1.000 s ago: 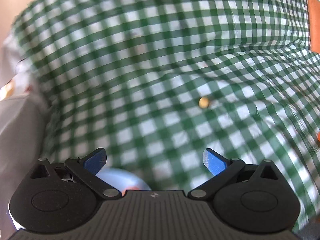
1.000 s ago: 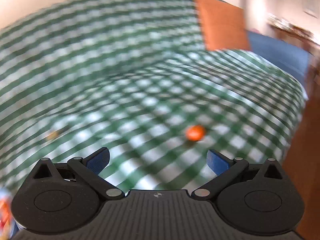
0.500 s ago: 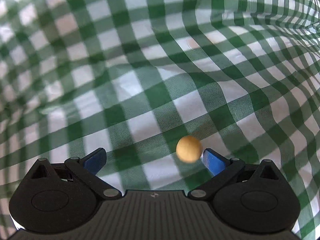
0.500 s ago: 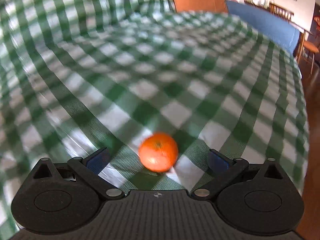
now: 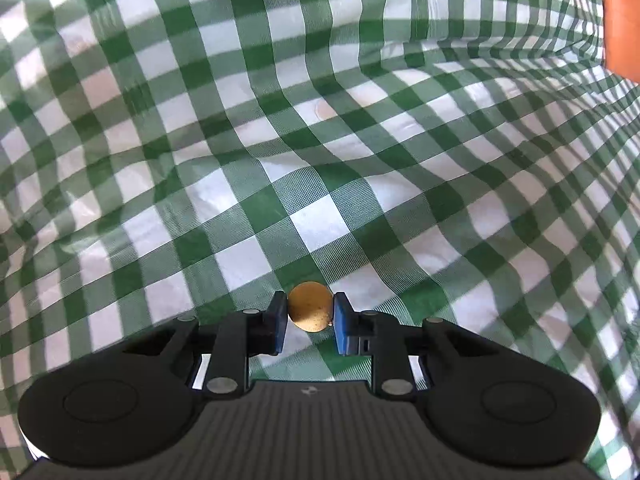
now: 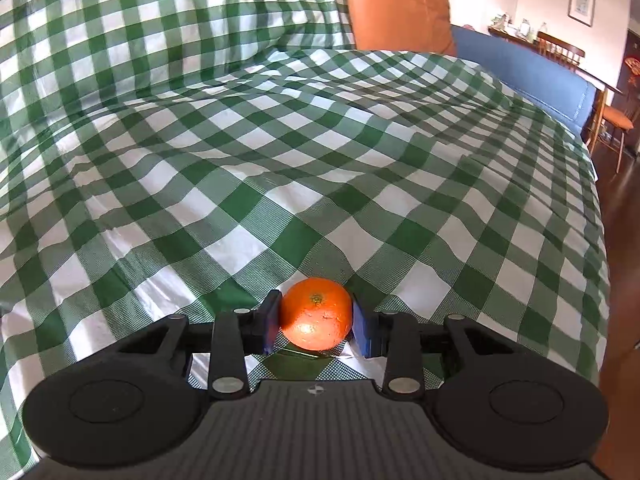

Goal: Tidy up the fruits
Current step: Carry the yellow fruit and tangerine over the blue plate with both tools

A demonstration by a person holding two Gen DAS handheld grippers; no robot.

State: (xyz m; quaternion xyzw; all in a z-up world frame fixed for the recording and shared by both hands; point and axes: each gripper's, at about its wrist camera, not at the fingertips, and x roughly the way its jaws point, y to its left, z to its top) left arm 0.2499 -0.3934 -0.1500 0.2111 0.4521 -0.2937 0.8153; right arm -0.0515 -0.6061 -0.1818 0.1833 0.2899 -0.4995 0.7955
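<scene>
In the left wrist view, my left gripper (image 5: 310, 322) is shut on a small round tan-yellow fruit (image 5: 309, 312), held between the blue pads just over the green-and-white checked cloth (image 5: 280, 152). In the right wrist view, my right gripper (image 6: 315, 326) is shut on an orange mandarin (image 6: 316, 314), its blue pads pressing both sides, low over the same checked cloth (image 6: 300, 140).
The cloth is wrinkled and rises into a draped backrest behind. An orange cushion (image 6: 396, 4) stands at the back, also at the left view's right edge (image 5: 624, 20). A blue sofa edge (image 6: 528, 72), wooden chairs (image 6: 616, 112) and wooden floor (image 6: 624, 240) lie to the right.
Both grippers came down to the cloth and closed. The left took hold of the small tan fruit, the right took hold of the mandarin. Both were open half a second ago.
</scene>
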